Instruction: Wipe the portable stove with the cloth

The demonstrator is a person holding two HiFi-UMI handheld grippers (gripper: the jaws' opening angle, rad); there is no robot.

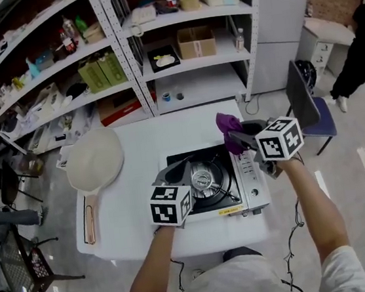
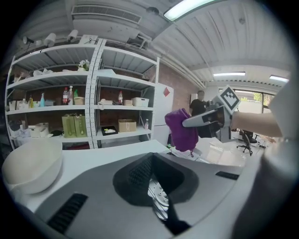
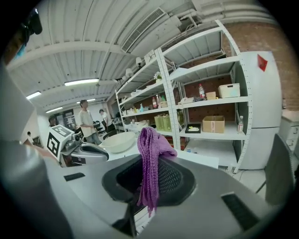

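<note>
Cloth: the purple cloth [image 1: 227, 124] is knitted with an open, ribbed weave. It hangs in a bunched, limp fold above the far right corner of the stove.
Right gripper: the right gripper [image 1: 238, 143] has its jaws closed on the cloth. In the right gripper view the cloth [image 3: 150, 158] rises from between the grey moulded jaws and drapes back down over them, ending in a frayed tip.
Left gripper: the left gripper [image 1: 184, 169] hangs over the near left part of the stove. In the left gripper view its jaws [image 2: 156, 191] are drawn together and grip nothing. Only a thin slit remains, and bright burner metal shows through it.
Marker cubes: each gripper carries a white cube printed with black square patterns, the left cube [image 1: 170, 205] and the right cube [image 1: 279, 139].
Portable stove: the portable stove [image 1: 247, 174] is a flat rectangular box. It has a silver control strip on its right side and a black top plate.
Burner: the burner [image 1: 203, 178] is round shiny metal, set in the middle of the black plate.
Stove label: a small yellow and red strip [image 1: 233, 210] sits on the near edge, with print too small to read.
Desk: the desk [image 1: 136, 147] is white, smooth and rectangular. The stove sits on its right half.
Pan: a pale, round, domed pan [image 1: 94, 159] with a long wooden handle [image 1: 88, 220] lies on the left of the desk, well apart from the stove.
Shelves: white perforated metal shelves [image 1: 181, 82] stand beyond the desk, holding a cardboard box [image 1: 196, 41] and green cartons [image 1: 103, 71].
</note>
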